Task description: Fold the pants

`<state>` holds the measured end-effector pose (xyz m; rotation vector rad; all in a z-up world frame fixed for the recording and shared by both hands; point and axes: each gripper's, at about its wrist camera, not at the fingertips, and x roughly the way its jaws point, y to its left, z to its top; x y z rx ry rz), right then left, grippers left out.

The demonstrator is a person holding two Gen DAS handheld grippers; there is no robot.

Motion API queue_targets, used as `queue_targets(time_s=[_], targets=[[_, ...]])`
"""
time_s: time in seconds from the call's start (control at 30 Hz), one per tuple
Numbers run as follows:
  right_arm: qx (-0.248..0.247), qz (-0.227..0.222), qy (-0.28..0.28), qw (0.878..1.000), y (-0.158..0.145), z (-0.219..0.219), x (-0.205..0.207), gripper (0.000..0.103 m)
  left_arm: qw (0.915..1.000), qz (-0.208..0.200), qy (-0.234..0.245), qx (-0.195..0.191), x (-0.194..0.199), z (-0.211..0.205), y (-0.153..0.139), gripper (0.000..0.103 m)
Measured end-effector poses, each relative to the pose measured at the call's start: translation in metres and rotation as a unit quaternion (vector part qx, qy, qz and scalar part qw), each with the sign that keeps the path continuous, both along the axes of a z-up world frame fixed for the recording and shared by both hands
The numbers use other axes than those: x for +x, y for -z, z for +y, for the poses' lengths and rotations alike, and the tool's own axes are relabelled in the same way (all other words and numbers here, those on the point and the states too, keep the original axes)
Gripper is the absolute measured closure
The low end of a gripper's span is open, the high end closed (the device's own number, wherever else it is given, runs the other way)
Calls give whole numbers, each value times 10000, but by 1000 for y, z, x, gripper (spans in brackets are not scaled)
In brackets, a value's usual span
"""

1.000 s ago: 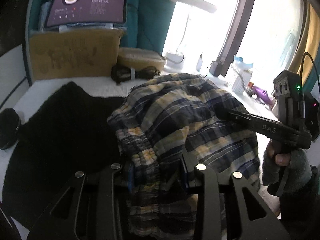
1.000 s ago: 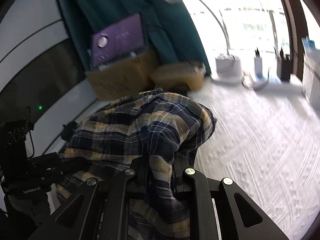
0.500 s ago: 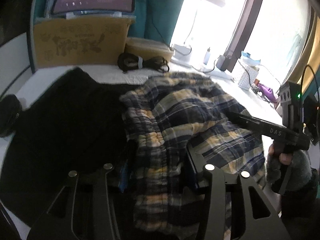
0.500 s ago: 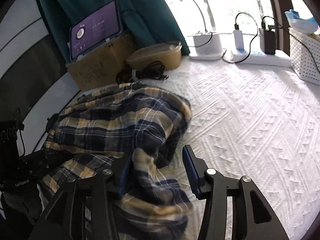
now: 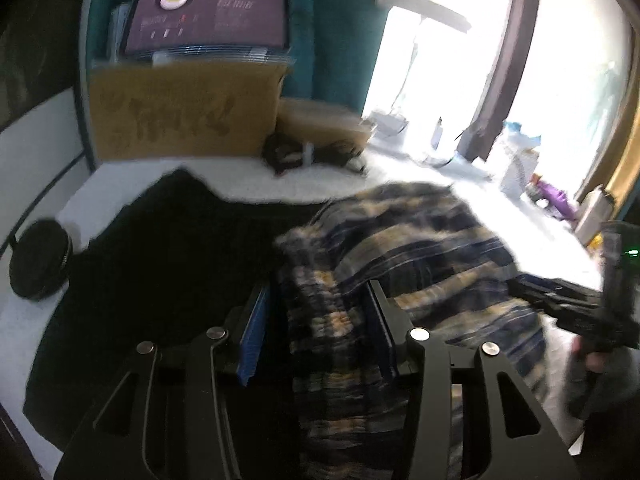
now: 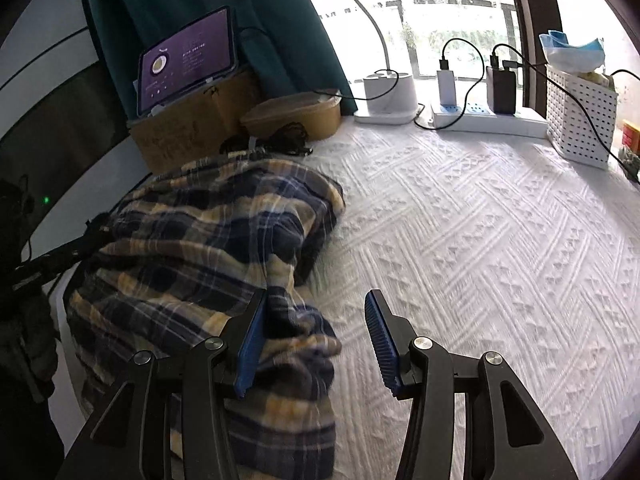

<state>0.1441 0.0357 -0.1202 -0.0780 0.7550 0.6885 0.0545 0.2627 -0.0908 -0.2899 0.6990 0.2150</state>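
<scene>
Plaid pants (image 5: 420, 248) in navy and yellow lie bunched on the white bed cover (image 6: 480, 260). In the left wrist view, their gathered waistband runs between the parted jaws of my left gripper (image 5: 316, 292), and the pads do not press it. My right gripper (image 6: 318, 300) is open too. A fold of the pants (image 6: 208, 240) rests against its left pad, while its right pad stands over bare cover. A gloved hand (image 5: 596, 360) at the left view's right edge holds the right gripper.
A black garment (image 5: 160, 260) is spread left of the pants, with a round black case (image 5: 38, 260) beside it. At the back stand a cardboard box (image 5: 184, 120) with a tablet (image 6: 186, 56), a bowl (image 6: 296, 114), cables (image 6: 276, 140), a power strip (image 6: 480, 116) and a white basket (image 6: 580, 120).
Both grippers were shut on raised folds of the pants and have opened. The cloth has dropped flat onto the bed. The right gripper has shifted right, off the pile.
</scene>
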Motion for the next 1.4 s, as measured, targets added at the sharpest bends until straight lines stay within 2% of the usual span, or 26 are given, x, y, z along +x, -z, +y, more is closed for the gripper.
queue_targets(time_s=[0.13, 0.33, 0.43, 0.53, 0.7, 0.73, 0.77, 0.87, 1.0, 1.13, 1.23, 1.4], targets=[[28, 95, 51, 9999, 5, -7, 0, 52, 9999, 77, -82, -98, -1, 4, 11, 54], [-25, 33, 313, 9995, 4, -24, -2, 52, 9998, 122, -186, -11, -5, 4, 6, 54], [153, 146, 425, 9989, 1, -41, -4, 52, 9999, 29, -146, -15, -8, 0, -5, 54], [444, 399, 122, 9981, -1, -49, -11, 52, 9999, -132, -11, 39, -10, -7, -19, 54], [268, 630, -486, 9965, 13, -32, -34, 53, 9998, -92, 64, 178, -7, -16, -25, 54], [253, 692, -551, 9958, 16, -29, -38, 67, 9998, -79, 64, 174, -8, -17, -25, 54], [249, 675, -587, 9957, 16, -27, -42, 75, 9998, -72, 72, 155, -10, -18, -25, 54], [451, 822, -694, 9932, 14, -28, -57, 84, 9999, -16, 99, 110, -19, -22, -23, 54], [428, 995, -686, 9917, 18, -29, -75, 86, 9997, 160, 174, 97, -32, -28, -12, 54], [428, 1100, -450, 9920, 22, -37, -88, 86, 9992, 316, 235, 32, -34, -31, 1, 54], [344, 998, -333, 9939, 23, -41, -97, 86, 9987, 422, 269, -19, -35, -34, 5, 54], [146, 595, -84, 9981, 0, -55, -83, 86, 9989, 210, 413, -30, -45, -33, -10, 54]])
